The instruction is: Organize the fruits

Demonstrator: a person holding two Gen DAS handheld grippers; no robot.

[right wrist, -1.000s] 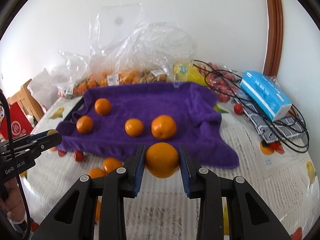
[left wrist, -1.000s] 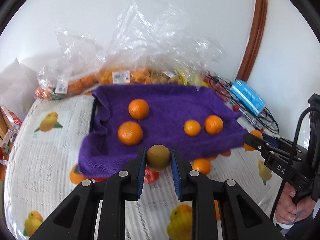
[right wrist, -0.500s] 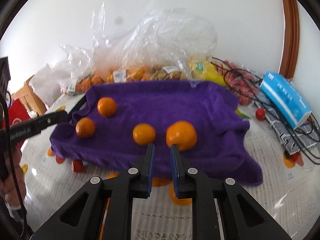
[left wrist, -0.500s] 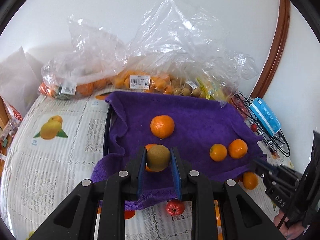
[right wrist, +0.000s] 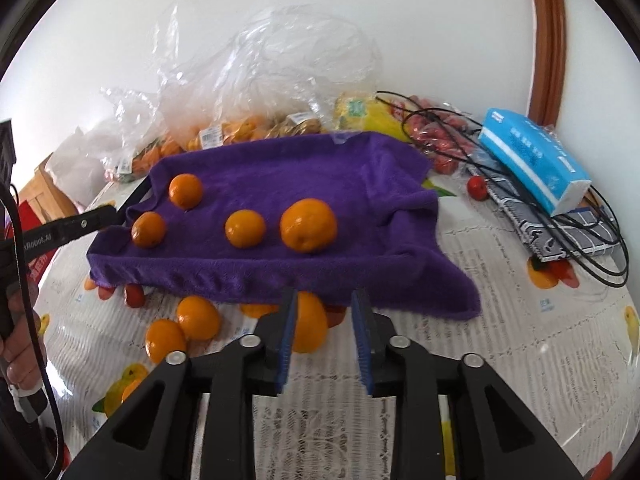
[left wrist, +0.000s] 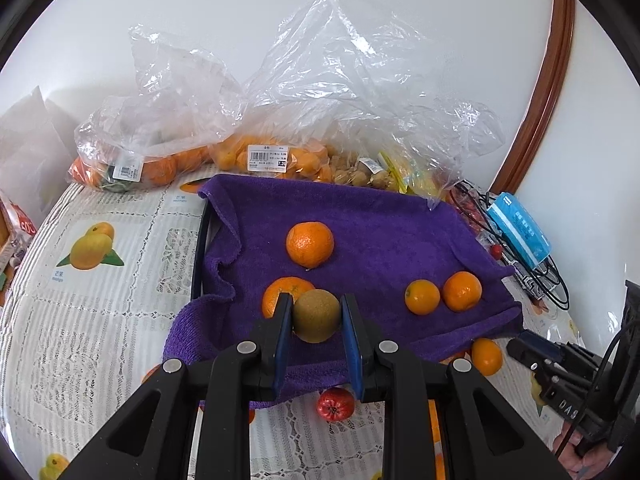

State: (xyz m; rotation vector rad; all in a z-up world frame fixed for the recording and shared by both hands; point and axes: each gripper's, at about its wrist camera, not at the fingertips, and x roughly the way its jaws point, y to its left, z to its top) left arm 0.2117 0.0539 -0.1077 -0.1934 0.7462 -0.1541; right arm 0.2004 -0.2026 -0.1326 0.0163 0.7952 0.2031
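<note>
My left gripper [left wrist: 316, 320] is shut on a brown kiwi [left wrist: 316, 315], held over the near edge of a purple towel [left wrist: 360, 224] draped over a tray. Several oranges lie on the towel, the biggest [left wrist: 309, 244] near its middle. My right gripper [right wrist: 324, 316] is open and empty, just in front of the towel [right wrist: 280, 176]. An orange [right wrist: 308, 326] lies on the table behind its left finger. Two more oranges [right wrist: 198, 317] lie on the table to the left.
Clear plastic bags of oranges and other fruit [left wrist: 272, 156] line the wall behind the towel. A blue tissue pack [right wrist: 532, 160], black cables [right wrist: 560, 216] and small red fruits [right wrist: 478, 187] lie at the right. A red fruit [left wrist: 335, 404] sits below my left gripper.
My right gripper dropped its orange onto the table, closed, then opened again. My left gripper carried the kiwi forward over the towel's near edge.
</note>
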